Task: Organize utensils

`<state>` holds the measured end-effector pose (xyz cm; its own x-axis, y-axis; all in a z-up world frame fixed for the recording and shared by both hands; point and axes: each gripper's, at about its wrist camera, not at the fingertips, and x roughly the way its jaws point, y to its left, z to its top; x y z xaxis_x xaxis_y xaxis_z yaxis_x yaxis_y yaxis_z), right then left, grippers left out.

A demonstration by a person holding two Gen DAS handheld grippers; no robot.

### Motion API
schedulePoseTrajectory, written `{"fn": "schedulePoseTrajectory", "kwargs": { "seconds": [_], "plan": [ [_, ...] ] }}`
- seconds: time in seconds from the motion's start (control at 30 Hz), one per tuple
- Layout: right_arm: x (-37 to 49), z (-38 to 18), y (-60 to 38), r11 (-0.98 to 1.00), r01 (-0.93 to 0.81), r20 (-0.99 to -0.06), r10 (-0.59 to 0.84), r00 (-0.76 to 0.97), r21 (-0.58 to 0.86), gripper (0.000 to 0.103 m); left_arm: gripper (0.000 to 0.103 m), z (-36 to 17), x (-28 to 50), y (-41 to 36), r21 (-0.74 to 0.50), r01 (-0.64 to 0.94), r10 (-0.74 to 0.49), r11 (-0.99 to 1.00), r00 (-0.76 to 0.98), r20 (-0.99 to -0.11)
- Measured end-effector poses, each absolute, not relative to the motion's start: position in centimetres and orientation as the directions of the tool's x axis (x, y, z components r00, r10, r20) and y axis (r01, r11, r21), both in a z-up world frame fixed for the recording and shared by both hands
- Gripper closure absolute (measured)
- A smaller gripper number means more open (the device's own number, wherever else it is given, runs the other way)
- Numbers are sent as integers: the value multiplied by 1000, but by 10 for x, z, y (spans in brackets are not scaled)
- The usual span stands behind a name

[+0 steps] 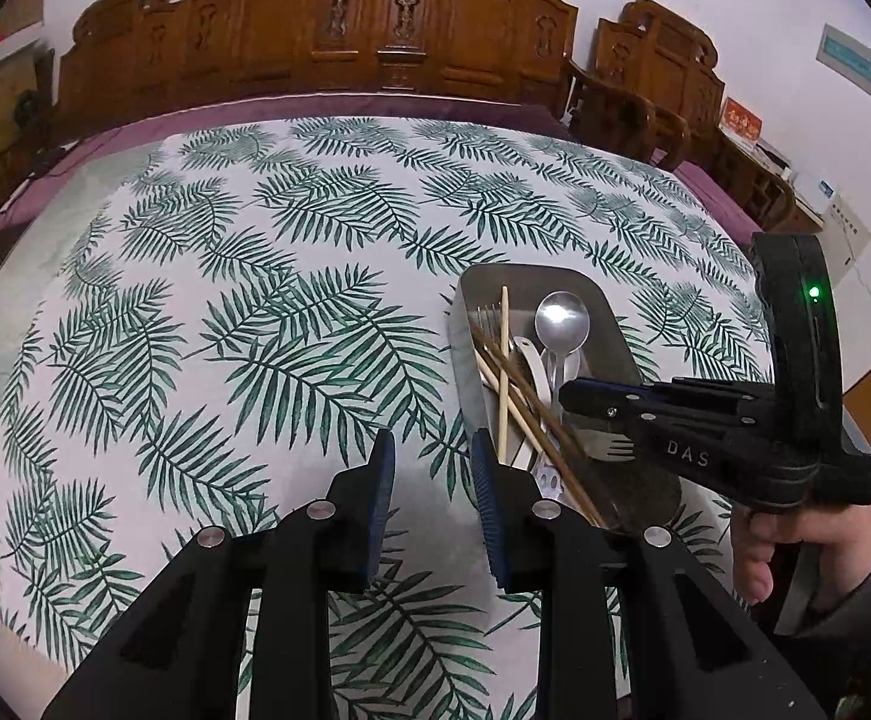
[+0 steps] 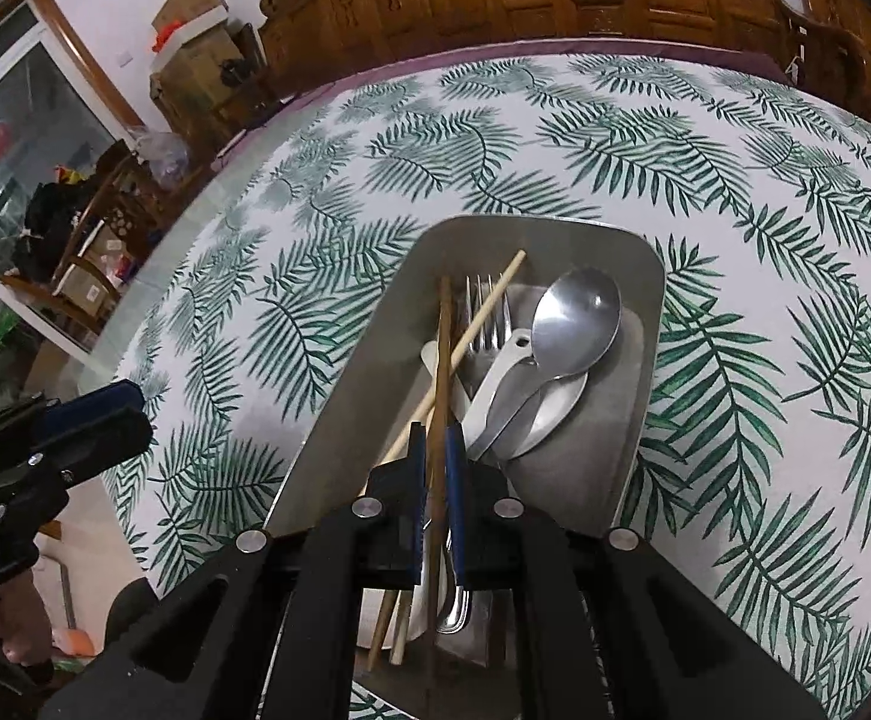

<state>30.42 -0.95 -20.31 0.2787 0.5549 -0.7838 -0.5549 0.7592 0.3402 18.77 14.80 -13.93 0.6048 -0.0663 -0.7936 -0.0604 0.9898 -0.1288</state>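
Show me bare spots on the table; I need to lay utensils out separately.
The leaf-print tablecloth left of the metal tray is bare, as is the far stretch toward the wooden chairs. The tray itself is crowded, chopsticks crossing fork and spoons.

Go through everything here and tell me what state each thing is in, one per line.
left gripper: open, empty, beside the tray
right gripper: jaws close about the dark chopstick
metal tray: holding utensils
metal spoon: bowl up, atop the pile
fork: partly buried
pale chopstick: lying crosswise

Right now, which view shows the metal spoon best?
The right wrist view: the spoon lies near and whole in the tray. The left wrist view shows it smaller, with glare.
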Motion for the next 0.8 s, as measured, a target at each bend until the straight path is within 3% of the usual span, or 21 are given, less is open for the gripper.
{"fn": "schedulePoseTrajectory", "kwargs": {
  "seconds": [0.4, 0.47, 0.5, 0.67, 0.8],
  "plan": [
    [268, -152, -62, 775, -576, -709, 559, 430, 262, 93, 71, -113, 169, 123, -121, -35, -69, 992, 649, -758],
    [259, -144, -73, 778, -577, -697, 558, 451, 250, 93, 53, -106, 163, 115, -113, -32, -64, 993, 661, -748],
    [254, -139, -79, 779, -577, -691, 557, 461, 243, 91, 51, -103, 160, 112, -108, -31, -59, 994, 669, -741],
    [222, -118, -110, 797, -566, -660, 543, 519, 211, 66, 20, -90, 141, 93, -88, -28, -43, 996, 696, -717],
    [200, -106, -134, 821, -533, -634, 526, 567, 204, 32, 13, -83, 128, 81, -75, -39, -26, 996, 704, -709]
  ]
}}
